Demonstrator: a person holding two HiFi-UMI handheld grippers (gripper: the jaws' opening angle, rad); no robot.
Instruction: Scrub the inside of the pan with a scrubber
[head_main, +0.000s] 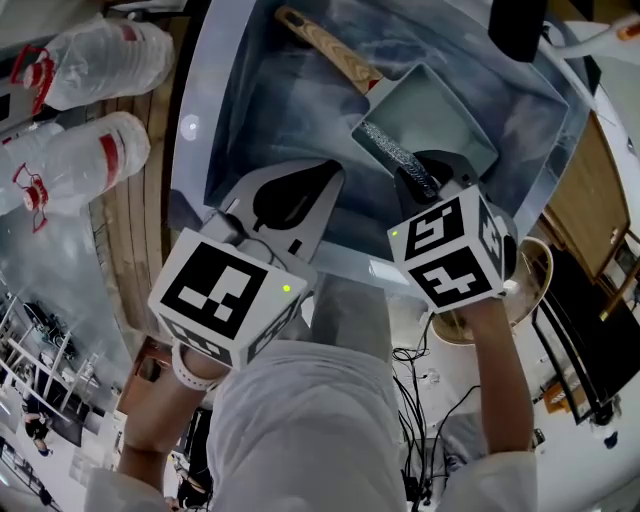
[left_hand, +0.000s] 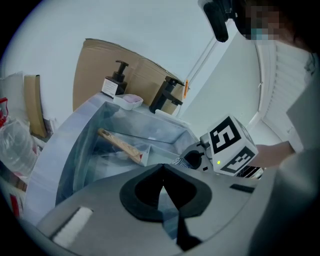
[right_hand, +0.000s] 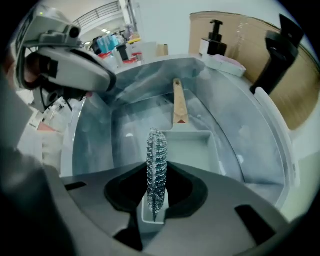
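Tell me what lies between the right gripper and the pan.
Only the metal scrubber, clamped in the right gripper, over the pan; see right gripper view.

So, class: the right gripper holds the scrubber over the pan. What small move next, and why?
Probably lower the right gripper so the scrubber presses the floor of the pan: it is clamped in the jaws, seemingly over the near edge.

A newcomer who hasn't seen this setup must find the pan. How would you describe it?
Look into the steel sink by the black faucet. In its basin lies the pan, pale, shallow and rectangular, with a straight wooden handle. Nothing else in the basin looks like it; the wiry scrubber in the right gripper is small and silvery.
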